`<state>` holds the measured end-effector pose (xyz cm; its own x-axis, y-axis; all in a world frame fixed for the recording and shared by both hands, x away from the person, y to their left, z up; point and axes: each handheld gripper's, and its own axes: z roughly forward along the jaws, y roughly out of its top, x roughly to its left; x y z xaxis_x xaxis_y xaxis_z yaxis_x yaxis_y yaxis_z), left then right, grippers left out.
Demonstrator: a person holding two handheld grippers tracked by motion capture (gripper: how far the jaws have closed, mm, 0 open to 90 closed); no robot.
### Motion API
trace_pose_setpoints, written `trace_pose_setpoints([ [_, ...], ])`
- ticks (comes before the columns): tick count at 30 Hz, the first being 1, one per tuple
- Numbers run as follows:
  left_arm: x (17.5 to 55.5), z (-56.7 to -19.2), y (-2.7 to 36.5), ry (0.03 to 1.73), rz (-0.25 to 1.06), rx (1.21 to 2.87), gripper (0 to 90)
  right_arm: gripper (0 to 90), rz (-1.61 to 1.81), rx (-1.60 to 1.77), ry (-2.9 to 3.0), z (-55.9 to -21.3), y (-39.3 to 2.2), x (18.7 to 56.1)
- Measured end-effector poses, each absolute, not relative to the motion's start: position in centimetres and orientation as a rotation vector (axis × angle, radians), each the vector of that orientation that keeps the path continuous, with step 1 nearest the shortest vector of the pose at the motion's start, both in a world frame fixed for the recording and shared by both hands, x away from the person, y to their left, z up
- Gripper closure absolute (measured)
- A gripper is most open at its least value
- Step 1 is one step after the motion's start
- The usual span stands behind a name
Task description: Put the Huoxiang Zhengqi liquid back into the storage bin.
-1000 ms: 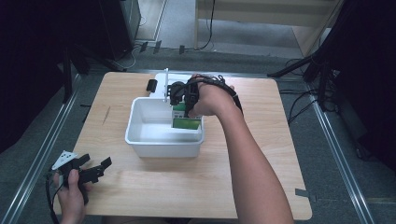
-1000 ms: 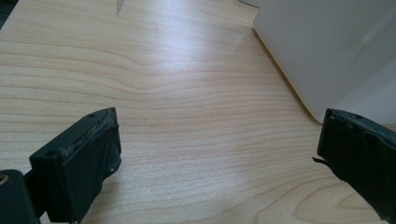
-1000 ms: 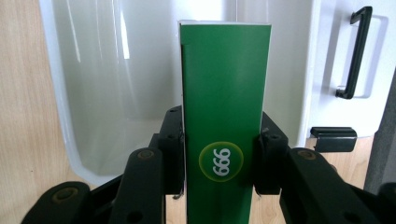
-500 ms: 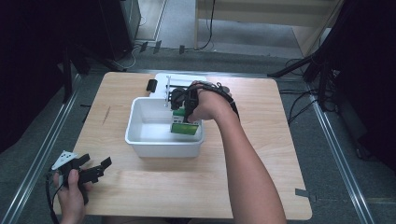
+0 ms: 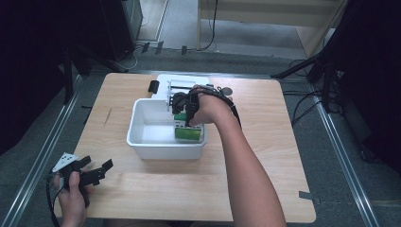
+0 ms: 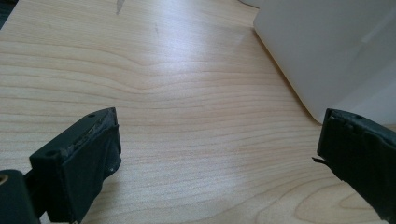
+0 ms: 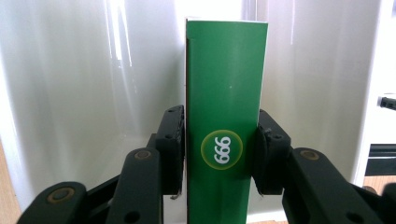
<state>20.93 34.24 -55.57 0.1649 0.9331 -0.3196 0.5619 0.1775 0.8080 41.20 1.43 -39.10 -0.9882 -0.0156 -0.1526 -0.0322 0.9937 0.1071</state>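
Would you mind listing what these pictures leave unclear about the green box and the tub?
- Green box: its lower end is cut off by the right gripper view's bottom edge.
- Whether it touches the white tub floor: high view, hidden by the right hand.
- Box lettering: too small, high view.

table: you have pale wood, a dark scratch at its left; small black block: near your far edge; white tray: behind it a black-framed rack; floor: you see cables, black stands

Claw pinches green box — white bin behind.
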Motion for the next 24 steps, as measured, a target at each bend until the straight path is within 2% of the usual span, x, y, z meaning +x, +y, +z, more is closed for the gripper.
trace_pose_setpoints([
  [4,20.9,-55.6,34.2,1.513,0.494,1.495,0.6,59.4,0.186,-0.02,2.976,-38.7,1.3,41.2],
  [12,20.9,-55.5,34.2,1.514,0.496,1.504,0.6,50.0,0.28,0.038,2.935,-36.8,0.3,41.2],
  [24,20.9,-55.6,34.2,1.515,0.496,1.504,0.6,41.6,0.451,0.135,2.843,-33.0,-1.8,40.8],
])
